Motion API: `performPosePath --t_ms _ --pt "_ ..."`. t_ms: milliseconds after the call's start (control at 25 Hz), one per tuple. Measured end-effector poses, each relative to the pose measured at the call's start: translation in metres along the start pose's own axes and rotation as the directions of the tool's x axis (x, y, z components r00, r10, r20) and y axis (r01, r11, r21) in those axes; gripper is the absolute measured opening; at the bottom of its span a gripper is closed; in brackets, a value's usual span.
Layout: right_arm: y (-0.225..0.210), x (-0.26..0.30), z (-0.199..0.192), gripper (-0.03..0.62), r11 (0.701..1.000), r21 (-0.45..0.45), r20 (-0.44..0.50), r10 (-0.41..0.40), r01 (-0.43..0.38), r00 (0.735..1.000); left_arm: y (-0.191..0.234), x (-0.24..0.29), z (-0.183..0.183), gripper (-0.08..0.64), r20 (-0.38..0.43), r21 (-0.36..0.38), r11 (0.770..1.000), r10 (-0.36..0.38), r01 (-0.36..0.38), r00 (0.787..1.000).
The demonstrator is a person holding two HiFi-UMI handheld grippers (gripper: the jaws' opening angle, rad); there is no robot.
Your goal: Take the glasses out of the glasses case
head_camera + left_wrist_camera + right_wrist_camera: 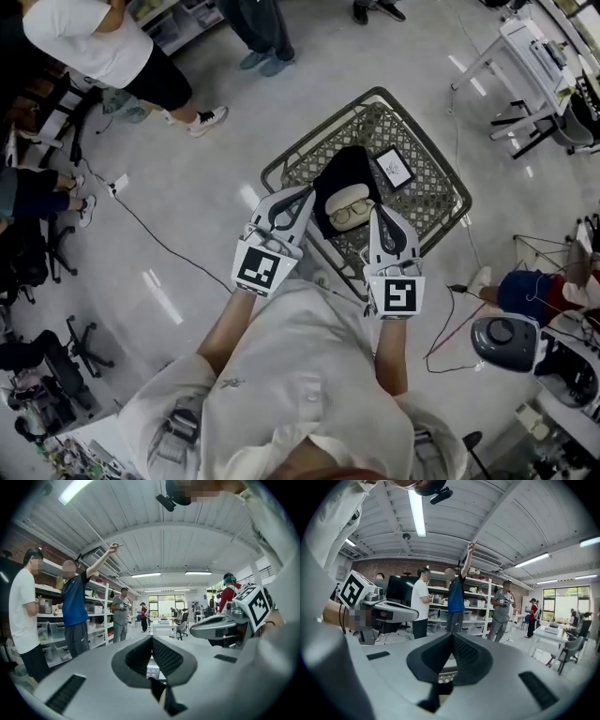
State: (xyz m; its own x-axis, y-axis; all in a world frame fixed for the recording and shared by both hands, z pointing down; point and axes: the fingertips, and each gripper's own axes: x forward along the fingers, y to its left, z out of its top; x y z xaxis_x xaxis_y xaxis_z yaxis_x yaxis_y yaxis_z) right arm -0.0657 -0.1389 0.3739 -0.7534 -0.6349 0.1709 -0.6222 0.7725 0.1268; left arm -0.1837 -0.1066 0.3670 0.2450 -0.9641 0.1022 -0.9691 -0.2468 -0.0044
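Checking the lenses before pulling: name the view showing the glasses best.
Head view: the glasses lie in the open glasses case. Neither gripper view shows them, only a dark case edge between the jaws.

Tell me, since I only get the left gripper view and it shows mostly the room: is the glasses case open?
Observer: Yes. In the head view the case lies open in a wire basket, with its lid swung back.
Operator: Are the glasses inside?
Observer: Yes, the glasses lie in its pale lower half.
Operator: Where is the right gripper?
Observer: The right gripper is at the case's right side, tongs together, close beside the glasses.
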Motion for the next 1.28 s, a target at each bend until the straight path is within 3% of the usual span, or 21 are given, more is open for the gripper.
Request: performPosePath --t_ms 320,680,880,1040,1280 --pt "-0.026 0.041 0.008 0.006 0.984 0.005 -0.058 -0.177 0.178 0.982 0.039 0.052 0.004 0.014 -0.001 -0.014 0.987 -0.159 0.159 0.987" --pt "-0.04 0.035 -0.036 0.006 0.941 0.046 -0.192 -0.322 0.337 0.927 0.032 0.089 -0.035 0.014 -0.073 -0.051 0.942 -0.336 0.333 0.939" --pt "-0.044 0.022 -0.082 0.006 0.929 0.091 -0.279 -0.321 0.358 0.905 0.009 0.105 -0.061 0.014 -0.132 -0.049 0.924 -0.383 0.38 0.914" --pt "-0.044 0.013 -0.115 0.006 0.927 0.142 -0.309 -0.292 0.347 0.905 -0.013 0.113 -0.084 0.014 -0.194 -0.024 0.914 -0.401 0.404 0.895" --pt "-0.042 0.008 -0.158 0.006 0.925 0.214 -0.368 -0.222 0.314 0.903 -0.036 0.121 -0.13 0.014 -0.335 -0.019 0.905 -0.407 0.426 0.85"
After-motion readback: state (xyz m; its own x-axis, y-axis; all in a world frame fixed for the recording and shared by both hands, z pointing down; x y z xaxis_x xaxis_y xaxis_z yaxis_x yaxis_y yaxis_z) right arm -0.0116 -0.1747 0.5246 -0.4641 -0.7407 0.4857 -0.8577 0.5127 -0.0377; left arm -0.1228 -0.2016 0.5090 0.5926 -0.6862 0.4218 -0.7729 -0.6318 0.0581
